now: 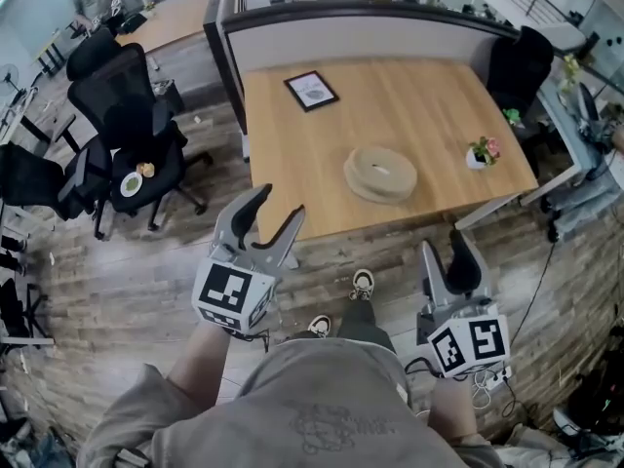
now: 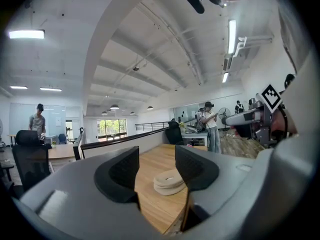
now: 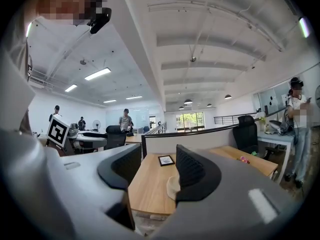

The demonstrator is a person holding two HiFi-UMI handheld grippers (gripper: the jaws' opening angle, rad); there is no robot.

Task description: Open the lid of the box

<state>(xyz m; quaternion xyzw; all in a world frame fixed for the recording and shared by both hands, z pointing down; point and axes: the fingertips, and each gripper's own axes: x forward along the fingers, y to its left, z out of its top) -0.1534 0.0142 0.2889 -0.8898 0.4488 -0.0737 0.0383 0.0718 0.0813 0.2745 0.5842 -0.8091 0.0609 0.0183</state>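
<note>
A round beige box (image 1: 380, 174) with its lid on lies on the wooden table (image 1: 409, 105), near the front edge. Both grippers hang in front of the table, apart from the box. My left gripper (image 1: 268, 217) is open and empty; in the left gripper view the box (image 2: 169, 181) shows far off through the gap of that gripper (image 2: 156, 164). My right gripper (image 1: 446, 256) is lower at the right, also open with nothing in it. In the right gripper view the box (image 3: 171, 186) is partly hidden behind the right finger of that gripper (image 3: 158, 166).
A framed picture (image 1: 312, 90) lies at the table's back left and a small flower pot (image 1: 481, 152) at its right edge. A partition (image 1: 370, 18) runs behind the table. Black office chairs (image 1: 127, 125) stand to the left, one with a plate (image 1: 132, 183) on it. The person's feet (image 1: 361, 283) are on the floor below.
</note>
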